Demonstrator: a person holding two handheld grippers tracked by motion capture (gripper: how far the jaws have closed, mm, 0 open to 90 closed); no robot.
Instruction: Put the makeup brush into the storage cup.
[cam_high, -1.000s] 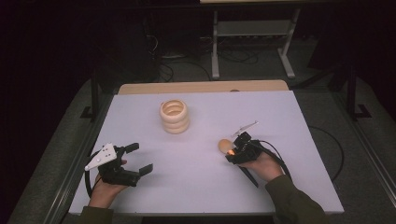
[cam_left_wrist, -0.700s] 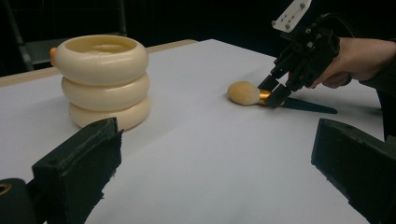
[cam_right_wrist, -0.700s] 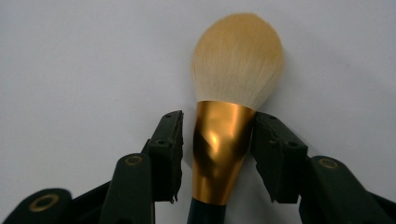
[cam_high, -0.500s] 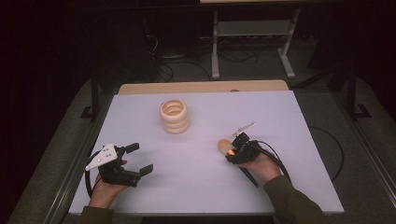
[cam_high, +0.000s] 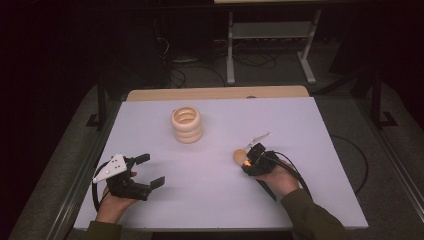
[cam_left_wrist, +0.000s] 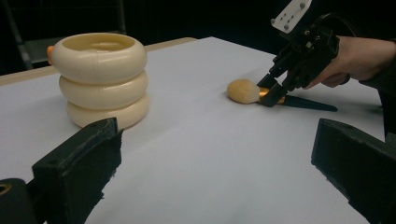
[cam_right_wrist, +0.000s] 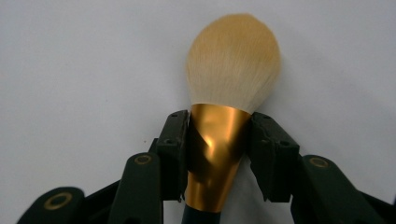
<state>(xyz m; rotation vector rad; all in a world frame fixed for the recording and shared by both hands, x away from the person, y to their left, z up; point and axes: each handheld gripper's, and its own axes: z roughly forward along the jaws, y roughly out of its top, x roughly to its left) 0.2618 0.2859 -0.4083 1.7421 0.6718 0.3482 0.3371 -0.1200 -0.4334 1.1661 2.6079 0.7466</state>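
While the right gripper (cam_high: 248, 159) sits low at the right-centre of the white table (cam_high: 310, 125), we note its jaws pressed against both sides of the brush (cam_right_wrist: 219, 140), on the gold ferrule (cam_right_wrist: 215, 149) just below the bristles. From the right gripper view the pale tuft (cam_right_wrist: 233, 60) points away from the gripper over the sheet, and the dark handle runs back between the jaws. From the left gripper view we see the brush lying low, tuft near or on the table, handle (cam_left_wrist: 308, 103) trailing toward the person's right hand (cam_left_wrist: 362, 58); contact with the surface we cannot confirm.

Left gripper (cam_high: 150, 171) rests near the front left of the table, held in the left hand (cam_high: 112, 205), jaws spread wide with nothing between them; its grey plate (cam_high: 110, 167) faces up.

Ring stack (cam_high: 187, 125): three cream rings, upright, at the table's far middle, well apart from both grippers. Something small and orange (cam_left_wrist: 49, 53) shows behind its top ring; we cannot identify it.
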